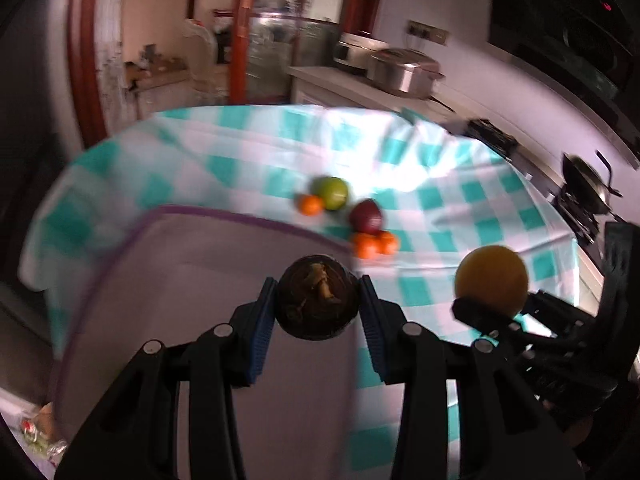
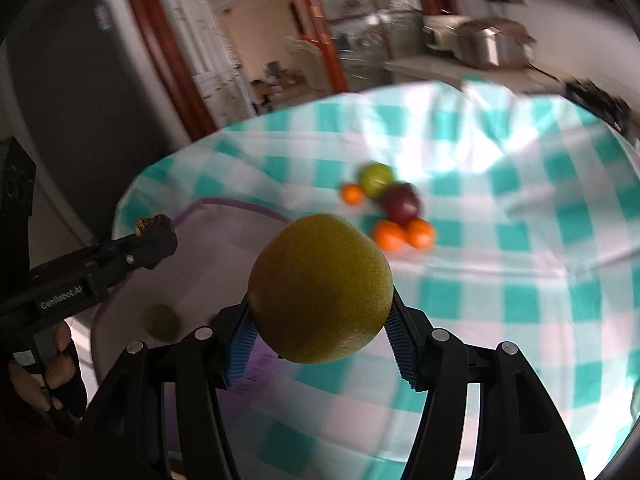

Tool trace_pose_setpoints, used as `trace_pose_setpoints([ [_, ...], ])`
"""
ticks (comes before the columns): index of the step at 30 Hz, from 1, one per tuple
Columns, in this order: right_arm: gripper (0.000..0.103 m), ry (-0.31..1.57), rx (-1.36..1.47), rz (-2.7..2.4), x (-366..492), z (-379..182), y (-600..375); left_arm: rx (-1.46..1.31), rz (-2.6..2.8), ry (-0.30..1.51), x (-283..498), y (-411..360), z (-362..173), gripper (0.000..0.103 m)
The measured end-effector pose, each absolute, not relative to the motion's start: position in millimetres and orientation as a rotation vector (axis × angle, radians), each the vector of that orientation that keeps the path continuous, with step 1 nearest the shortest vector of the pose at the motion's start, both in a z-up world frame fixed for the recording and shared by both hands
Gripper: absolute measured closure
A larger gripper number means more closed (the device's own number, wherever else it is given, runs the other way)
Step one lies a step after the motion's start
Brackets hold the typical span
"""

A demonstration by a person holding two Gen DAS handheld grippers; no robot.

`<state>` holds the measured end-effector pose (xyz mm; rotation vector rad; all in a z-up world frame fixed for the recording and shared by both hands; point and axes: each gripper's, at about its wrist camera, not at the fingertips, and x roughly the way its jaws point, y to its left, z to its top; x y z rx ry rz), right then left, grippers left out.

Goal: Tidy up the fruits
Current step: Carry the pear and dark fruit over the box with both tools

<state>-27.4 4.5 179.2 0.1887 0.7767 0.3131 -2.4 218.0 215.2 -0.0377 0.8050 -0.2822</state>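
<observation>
My left gripper [image 1: 318, 300] is shut on a dark round mangosteen [image 1: 318, 302], held above the white purple-rimmed basket [image 1: 168, 264]. My right gripper [image 2: 320, 320] is shut on a large yellow-green pear [image 2: 320, 288]; that pear [image 1: 492, 280] also shows at the right of the left wrist view. On the green-checked cloth [image 1: 460, 196] lie a green apple [image 1: 330, 192], a dark red fruit [image 1: 366, 216] and three small oranges [image 1: 370, 245]. A small green fruit [image 2: 162, 322] lies inside the basket [image 2: 120, 296].
A kitchen counter [image 1: 352, 88] with steel appliances runs behind the table, and a stove with a wok [image 1: 588, 184] stands at the right. A hand [image 2: 48, 368] holds the left gripper's handle. A snack packet [image 1: 36, 432] lies at the lower left.
</observation>
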Motion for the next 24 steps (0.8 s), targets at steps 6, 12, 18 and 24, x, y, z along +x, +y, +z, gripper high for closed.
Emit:
trace_pose_setpoints([
  [6, 0.045, 0.776, 0.088, 0.435, -20.0, 191.3, 80.2, -0.048, -0.185, 0.859, -19.6, 289.8, 205.7, 0.062],
  [12, 0.045, 0.878, -0.068, 0.548, -15.4, 176.0, 149.3, 0.009, -0.178, 0.99, -33.0, 318.2, 175.6, 0.062],
  [18, 0.045, 1.033, -0.25, 0.591, -18.7, 142.7, 193.9, 0.079, -0.214, 1.117, -36.3, 315.3, 145.3, 0.062],
  [24, 0.045, 1.174, -0.36, 0.553, -7.1, 111.5, 208.0, 0.185, -0.216, 1.225, -32.5, 308.3, 115.2, 0.062],
])
